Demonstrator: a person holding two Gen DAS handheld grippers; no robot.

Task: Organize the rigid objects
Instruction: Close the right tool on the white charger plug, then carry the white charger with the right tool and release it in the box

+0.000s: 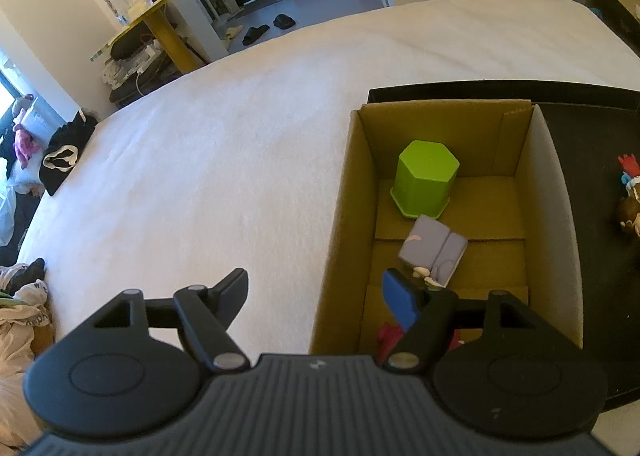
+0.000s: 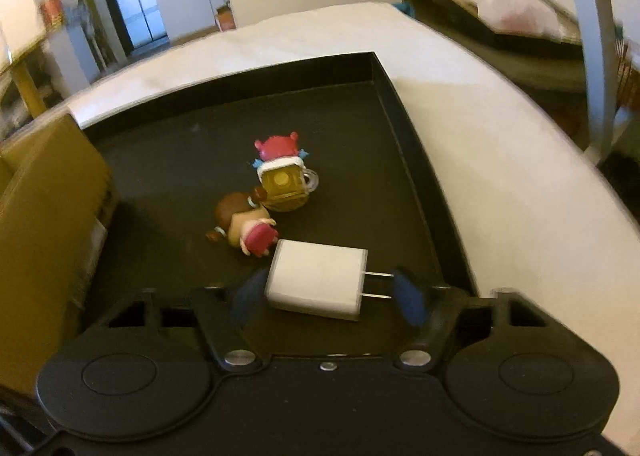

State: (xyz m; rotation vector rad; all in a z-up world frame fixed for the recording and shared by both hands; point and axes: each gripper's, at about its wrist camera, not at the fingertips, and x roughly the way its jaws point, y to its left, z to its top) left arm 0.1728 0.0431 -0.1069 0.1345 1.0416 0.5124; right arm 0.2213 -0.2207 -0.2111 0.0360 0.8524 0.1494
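Lying flat in the shallow black tray (image 2: 404,124), the white rectangular plug-in charger block (image 2: 316,279) sits between the spread fingers of the right claw (image 2: 326,294), unclamped. Its long axis runs across the opening, prongs toward the right finger. The left claw (image 1: 316,296) hangs open, empty, at the brown cardboard box (image 1: 344,192).

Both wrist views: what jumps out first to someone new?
The white charger lies in the black tray, right between the open right tool, prongs toward its right finger. Just beyond it sit two small figurines. In the left view, a bright green hexagonal cup stands upside down in the cardboard box, with the open left tool straddling the box's left wall.
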